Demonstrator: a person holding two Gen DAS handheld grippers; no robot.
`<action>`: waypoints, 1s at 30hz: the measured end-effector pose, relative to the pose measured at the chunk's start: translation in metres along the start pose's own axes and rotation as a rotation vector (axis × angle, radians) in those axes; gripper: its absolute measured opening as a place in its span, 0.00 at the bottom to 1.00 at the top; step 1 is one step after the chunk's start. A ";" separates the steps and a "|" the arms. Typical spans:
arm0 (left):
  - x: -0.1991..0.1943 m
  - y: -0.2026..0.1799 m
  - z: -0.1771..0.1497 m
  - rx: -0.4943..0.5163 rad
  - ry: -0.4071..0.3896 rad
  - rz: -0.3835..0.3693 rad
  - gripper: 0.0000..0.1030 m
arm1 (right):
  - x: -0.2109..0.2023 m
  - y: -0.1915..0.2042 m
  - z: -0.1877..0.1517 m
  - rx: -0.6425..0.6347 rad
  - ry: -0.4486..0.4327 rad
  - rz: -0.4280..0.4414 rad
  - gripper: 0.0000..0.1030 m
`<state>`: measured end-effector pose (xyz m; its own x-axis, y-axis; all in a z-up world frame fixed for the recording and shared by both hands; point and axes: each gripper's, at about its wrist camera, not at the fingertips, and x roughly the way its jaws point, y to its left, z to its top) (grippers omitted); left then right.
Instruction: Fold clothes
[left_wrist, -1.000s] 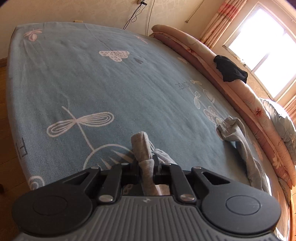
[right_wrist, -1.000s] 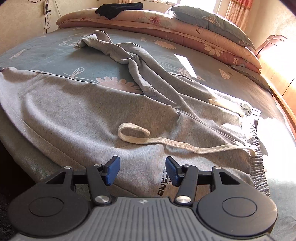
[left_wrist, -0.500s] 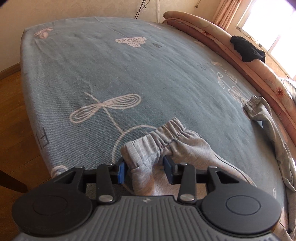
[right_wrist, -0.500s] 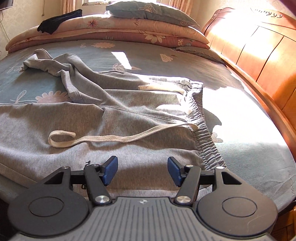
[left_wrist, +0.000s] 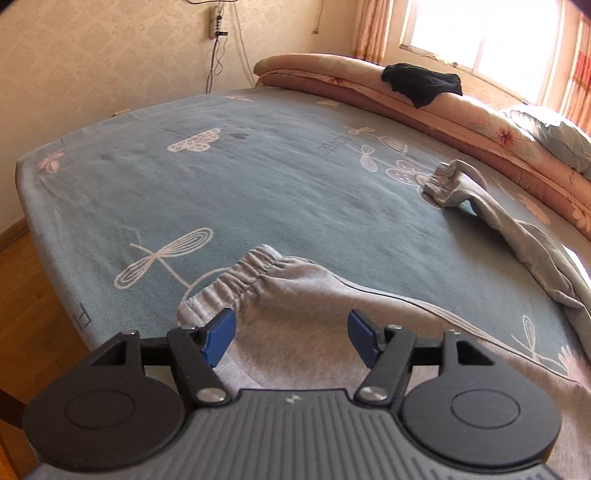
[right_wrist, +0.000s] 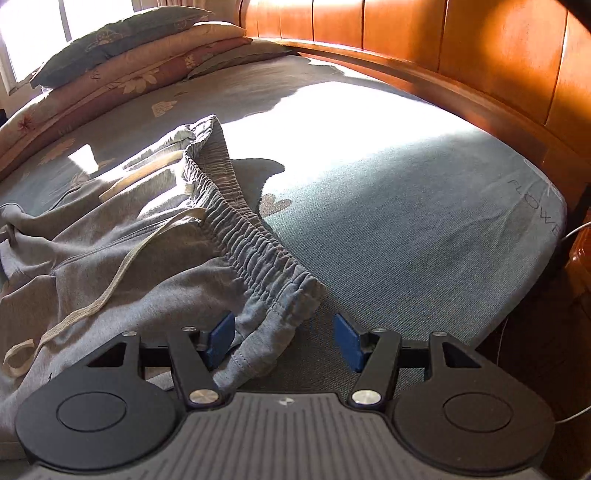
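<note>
Waistband corner (right_wrist: 291, 295) of pants (right_wrist: 122, 280) between right gripper (right_wrist: 282, 338) jaws, parted, ungripped; band runs away up-left. Left gripper (left_wrist: 291, 338) opening over cuff (left_wrist: 236, 280), nothing held.

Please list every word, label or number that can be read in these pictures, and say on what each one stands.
"FLOWE", cut off at the edge: printed on the blue bed sheet, near its corner by the wooden headboard.
Dark lettering on the same sheet in the left wrist view, beside the drawn flowers: upside down and blurred, not readable.
Pale block mark at the sheet's near edge: not readable as a word.
</note>
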<state>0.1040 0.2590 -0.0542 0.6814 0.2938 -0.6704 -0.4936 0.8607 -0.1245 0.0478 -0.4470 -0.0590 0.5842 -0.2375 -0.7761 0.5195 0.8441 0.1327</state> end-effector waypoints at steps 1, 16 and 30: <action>-0.003 -0.014 -0.001 0.040 -0.005 -0.028 0.66 | 0.002 -0.005 0.000 0.024 0.000 0.006 0.63; -0.036 -0.167 -0.053 0.383 0.068 -0.317 0.69 | 0.082 0.034 0.077 -0.289 -0.048 0.267 0.42; -0.023 -0.211 -0.068 0.458 0.105 -0.329 0.69 | 0.074 0.014 0.067 -0.286 0.033 0.281 0.14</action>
<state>0.1560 0.0422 -0.0624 0.6908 -0.0426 -0.7218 0.0357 0.9991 -0.0248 0.1401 -0.4853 -0.0735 0.6556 0.0332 -0.7544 0.1456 0.9747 0.1695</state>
